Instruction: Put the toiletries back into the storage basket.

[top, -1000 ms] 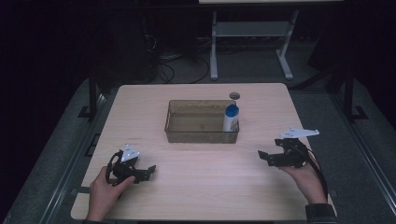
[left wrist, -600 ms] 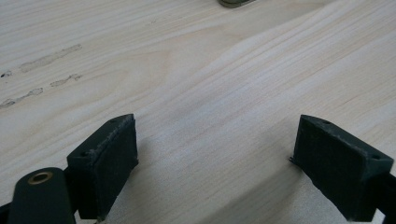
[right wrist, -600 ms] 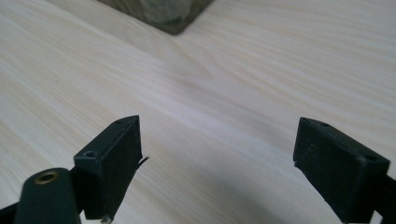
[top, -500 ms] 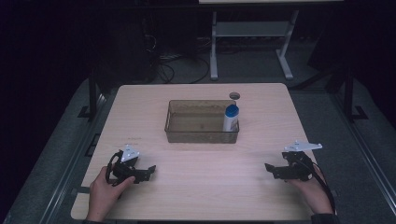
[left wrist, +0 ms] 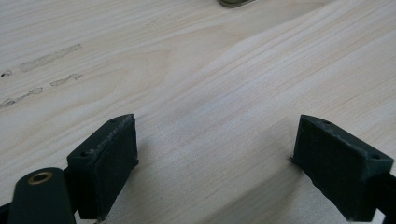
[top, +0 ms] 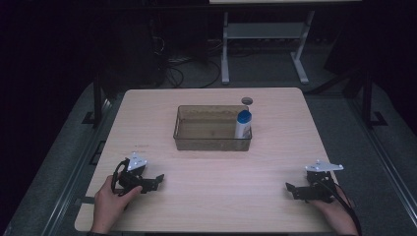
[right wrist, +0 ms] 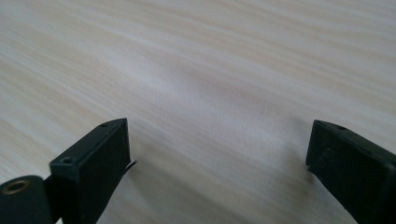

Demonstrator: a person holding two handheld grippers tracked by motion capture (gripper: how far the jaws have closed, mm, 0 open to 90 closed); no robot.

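Note:
A clear brownish bin [top: 212, 129] stands at the middle of the light wooden table [top: 211, 206]. Inside it, at its right end, a white bottle with a blue cap [top: 243, 124] stands upright. My left gripper [top: 156, 180] rests low at the table's front left, open, with bare wood between its jaws [left wrist: 215, 154]. My right gripper [top: 291, 189] sits low at the front right, well clear of the bin. Its jaws have just been opening and stand wide with nothing between them [right wrist: 217, 154].
A small dark round disc [top: 246, 101] lies on the table behind the bin. Faint scuff marks [left wrist: 44, 60] show on the wood ahead of the left gripper. Beyond the table's far edge stand a white metal frame [top: 260, 44] and cables on a dark floor.
My right gripper has come down and back toward the front edge of the table. The left gripper, bin and bottle have stayed where they were.

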